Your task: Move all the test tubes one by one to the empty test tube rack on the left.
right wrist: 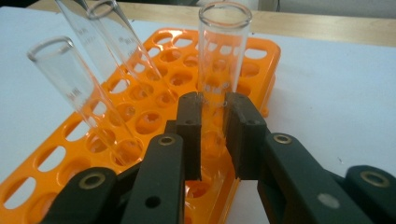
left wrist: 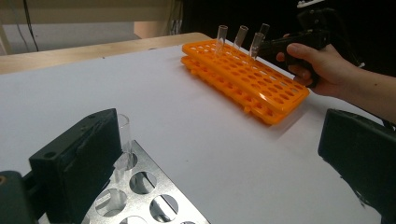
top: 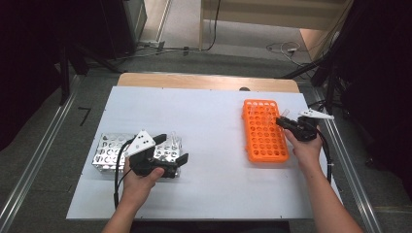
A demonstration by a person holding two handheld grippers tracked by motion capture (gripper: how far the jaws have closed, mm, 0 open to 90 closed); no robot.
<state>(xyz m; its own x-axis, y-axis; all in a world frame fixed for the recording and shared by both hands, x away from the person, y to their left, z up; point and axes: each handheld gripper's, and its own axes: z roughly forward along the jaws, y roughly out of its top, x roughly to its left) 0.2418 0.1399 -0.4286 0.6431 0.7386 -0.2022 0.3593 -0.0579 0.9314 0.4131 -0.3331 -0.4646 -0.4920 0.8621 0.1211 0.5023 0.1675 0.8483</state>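
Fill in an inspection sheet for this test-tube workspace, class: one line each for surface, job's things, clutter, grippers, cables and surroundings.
Surface: white board on a wooden table, mostly bare.
Job's things: orange rack at the right holds glass tubes; one upright tube sits between the right gripper's pads. Metal rack at the left holds one tube.
Clutter: nothing seen.
Grippers: right gripper shut on the upright tube; left gripper open, by the metal rack.
Cables: black cable trails from the left gripper; floor cables beyond the table.
Surroundings: grey carpet, dark equipment at both sides.
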